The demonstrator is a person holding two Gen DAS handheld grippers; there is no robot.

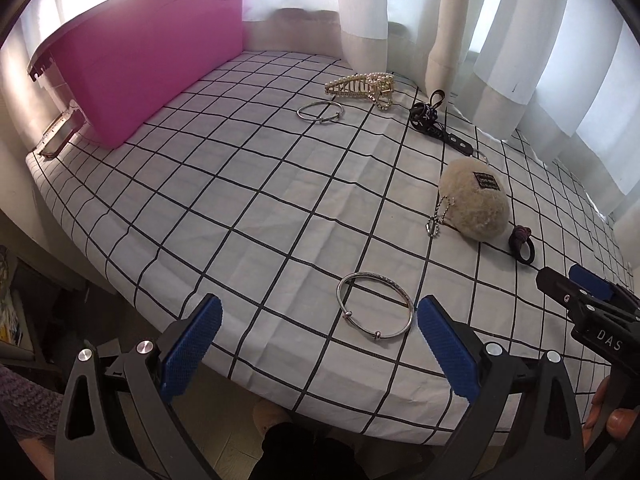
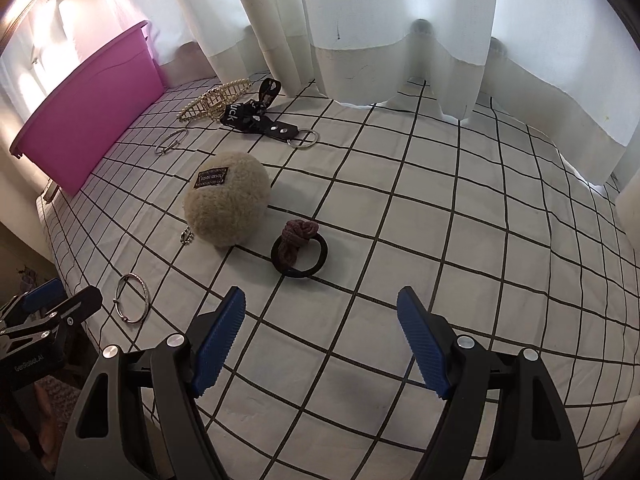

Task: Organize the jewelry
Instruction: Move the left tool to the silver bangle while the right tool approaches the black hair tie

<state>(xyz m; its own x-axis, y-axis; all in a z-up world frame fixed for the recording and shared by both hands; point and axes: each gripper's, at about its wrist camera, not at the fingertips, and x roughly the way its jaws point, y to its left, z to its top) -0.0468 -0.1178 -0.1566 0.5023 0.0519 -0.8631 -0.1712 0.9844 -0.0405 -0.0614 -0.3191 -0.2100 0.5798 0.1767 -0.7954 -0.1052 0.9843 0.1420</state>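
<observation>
A silver bangle (image 1: 374, 305) lies on the checked cloth just ahead of my open, empty left gripper (image 1: 318, 322); it also shows in the right wrist view (image 2: 132, 298). A second thin bangle (image 1: 320, 111) lies farther back beside a pearl hair claw (image 1: 362, 85). A black keychain strap (image 1: 434, 118), a beige plush ball (image 1: 474, 204) with a bead chain, and a black hair tie with a purple knot (image 2: 299, 250) lie to the right. My right gripper (image 2: 320, 320) is open and empty, just short of the hair tie. A pink bin (image 1: 160, 60) stands at the back left.
White curtains (image 2: 400, 40) hang along the table's far edge. The table's near edge drops to the floor below my left gripper. The right gripper's tip shows in the left wrist view (image 1: 576, 292). A small framed object (image 1: 56, 136) lies left of the bin.
</observation>
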